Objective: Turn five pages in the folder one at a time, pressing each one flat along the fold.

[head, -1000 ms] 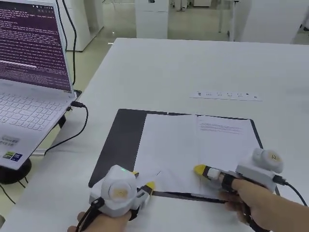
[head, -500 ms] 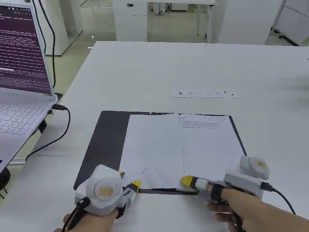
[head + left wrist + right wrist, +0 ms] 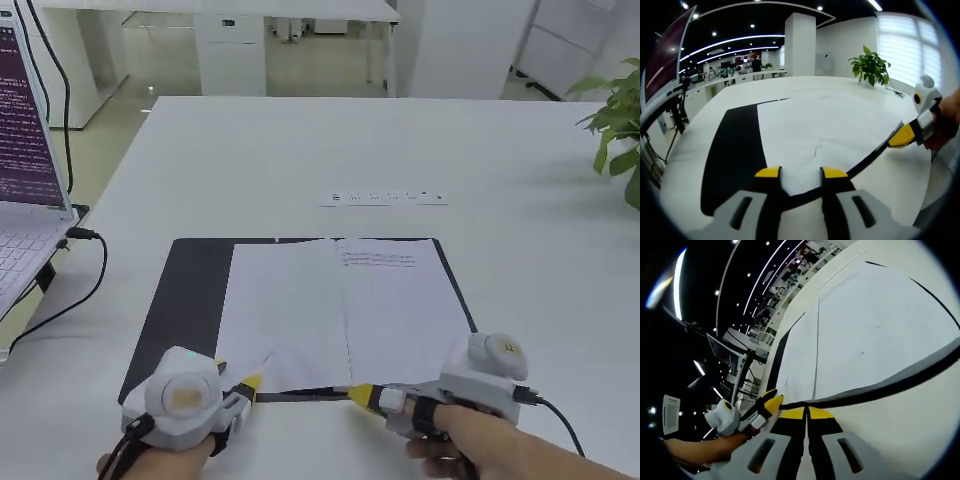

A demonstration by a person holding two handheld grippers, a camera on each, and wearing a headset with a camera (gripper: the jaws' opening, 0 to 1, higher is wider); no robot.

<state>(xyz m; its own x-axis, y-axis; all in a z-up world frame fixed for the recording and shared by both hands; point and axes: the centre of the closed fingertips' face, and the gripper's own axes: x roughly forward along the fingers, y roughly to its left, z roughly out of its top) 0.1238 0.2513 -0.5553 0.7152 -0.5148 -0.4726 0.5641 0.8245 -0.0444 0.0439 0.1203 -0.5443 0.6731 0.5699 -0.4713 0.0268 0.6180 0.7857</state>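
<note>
A black folder point(image 3: 180, 300) lies open on the white table, with a white left page point(image 3: 280, 310) and a right page point(image 3: 405, 310) that has printed lines at its top. The fold point(image 3: 344, 300) runs toward me. My left gripper point(image 3: 250, 383) stands open at the near corner of the left page; its fingertips point(image 3: 768, 172) straddle the folder's near edge. My right gripper point(image 3: 360, 393) is shut, empty, with its tip on the folder's near edge at the foot of the fold point(image 3: 816, 365). The left gripper point(image 3: 767, 404) and the right gripper point(image 3: 904, 135) each show in the other's view.
An open laptop point(image 3: 20, 170) with a cable point(image 3: 85, 270) stands at the left. A thin white strip with markings point(image 3: 385, 198) lies beyond the folder. A potted plant point(image 3: 615, 120) is at the far right. Bare table point(image 3: 540, 260) surrounds the folder.
My right gripper has slid down the fold, off the page to the folder's near edge. The left gripper stays at the page corner. The head camera has swung right.
</note>
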